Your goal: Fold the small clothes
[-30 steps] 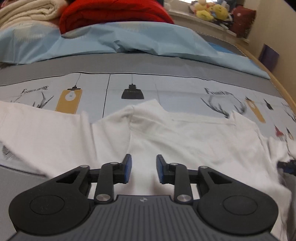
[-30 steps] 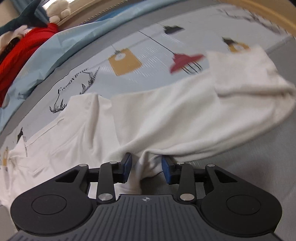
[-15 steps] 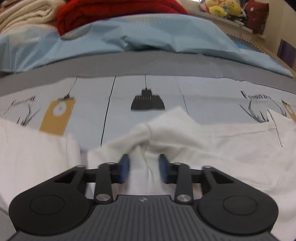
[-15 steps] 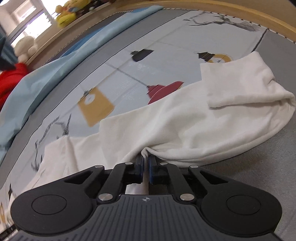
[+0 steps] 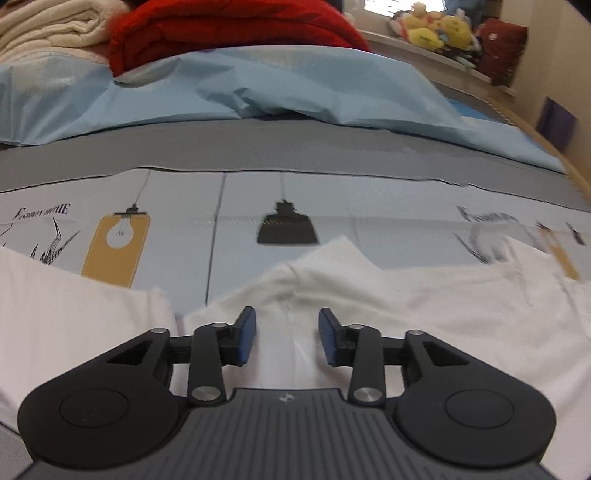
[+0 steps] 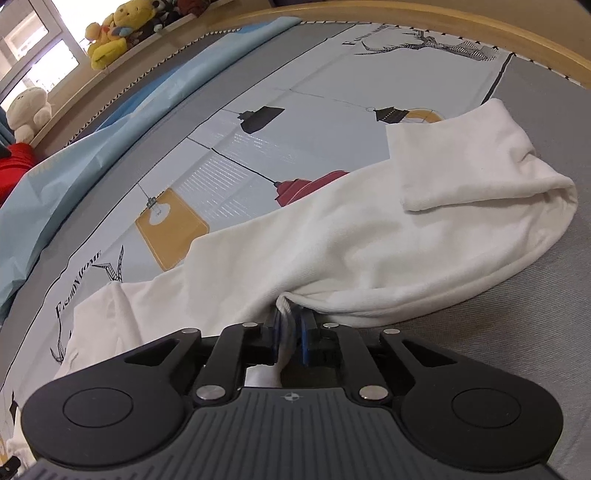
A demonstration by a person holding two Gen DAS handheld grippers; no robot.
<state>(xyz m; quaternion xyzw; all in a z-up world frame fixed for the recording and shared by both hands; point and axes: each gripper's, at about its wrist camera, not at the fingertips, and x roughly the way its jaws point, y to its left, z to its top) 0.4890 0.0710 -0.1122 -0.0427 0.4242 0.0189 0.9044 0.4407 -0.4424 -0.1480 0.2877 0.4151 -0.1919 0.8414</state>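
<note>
One white garment (image 6: 369, 251) lies spread on a bed whose printed cover (image 6: 236, 162) shows lamps, bulbs and lettering. In the right wrist view its sleeve runs out toward 2 o'clock, and the cuff end (image 6: 461, 158) is doubled back over the sleeve. In the left wrist view the same white garment (image 5: 406, 306) fills the lower half of the frame, with a raised peak of cloth at 12 o'clock from the fingers.

Two hand-held grippers are in use, one per view. The right hand-held gripper (image 6: 290, 338) has a pinched ridge of the white cloth between its blue pads (image 6: 304, 341); its jaws have just eased apart a little, yet they stand narrow and the fold is gripped between them. The bulk of the garment lies from 10 to 2 o'clock of this grip.

The left hand-held gripper (image 5: 287, 338) hangs over the cloth with its jaws partly apart, having just widened; white fabric shows in the gap, but the pads (image 5: 248, 334) do not press on it.

Farther out at 12 o'clock in the left view lie one light blue sheet (image 5: 258, 85), one red blanket (image 5: 229, 33) and one cream blanket (image 5: 48, 29). A row of plush toys (image 5: 432, 29) sits on a ledge at 1 o'clock.
</note>
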